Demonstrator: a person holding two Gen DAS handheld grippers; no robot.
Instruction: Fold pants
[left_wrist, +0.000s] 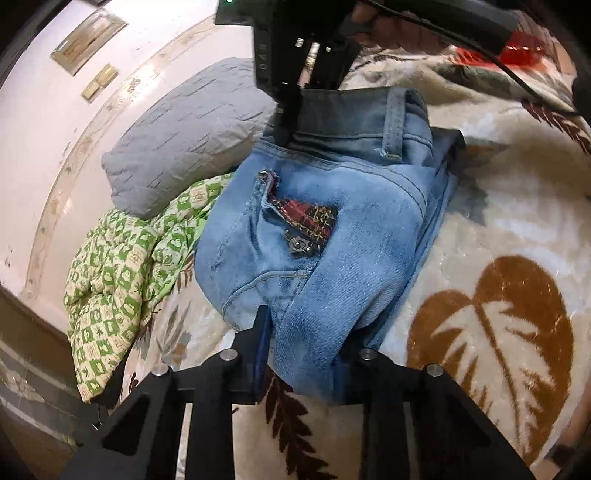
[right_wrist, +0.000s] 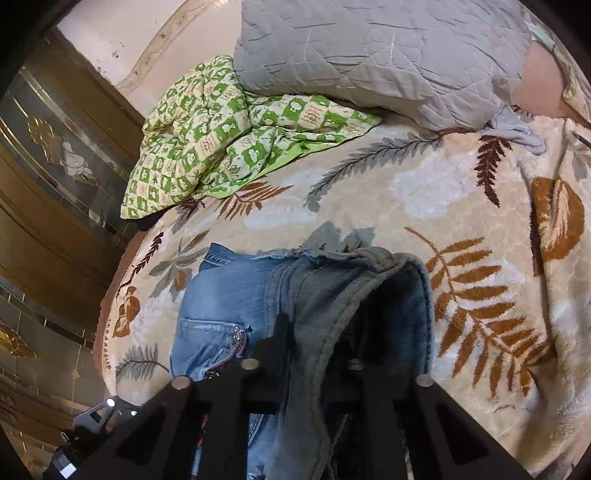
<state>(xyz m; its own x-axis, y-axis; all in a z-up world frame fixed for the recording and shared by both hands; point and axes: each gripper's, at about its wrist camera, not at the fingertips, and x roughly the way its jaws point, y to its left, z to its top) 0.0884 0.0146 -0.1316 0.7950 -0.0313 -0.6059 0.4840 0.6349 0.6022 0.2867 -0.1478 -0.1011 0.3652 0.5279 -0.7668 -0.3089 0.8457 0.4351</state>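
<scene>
1. Two grippers are clamped on one pair of blue denim pants (left_wrist: 332, 206), which lies bunched on a bed covered by a cream blanket (left_wrist: 498, 229) with brown and grey leaf prints.
2. Seen from the left wrist, the left gripper (left_wrist: 306, 354) is angled downward, and its jaws are pressed on a thick fold of the pants at the near edge of the heap.
3. Denim is seen bulging between the two black fingers (left_wrist: 258, 343), so the grip is closed on cloth rather than fully together.
4. At the far side of the pants, the right gripper (left_wrist: 291, 110) is seen from outside, tilted steeply down, with its tip pinched on the waistband (left_wrist: 343, 107).
5. A hand (left_wrist: 399, 29) is wrapped around that gripper's handle at the top of the view, with a black cable trailing from it.
6. From the right wrist, the right gripper (right_wrist: 314, 354) is seen nearly shut on the waistband edge, the cloth draped over its fingers toward the camera.
7. A grey quilted pillow (right_wrist: 369, 55) and a green checked quilt (right_wrist: 221, 140) are seen beyond the pants, well apart from them.
</scene>
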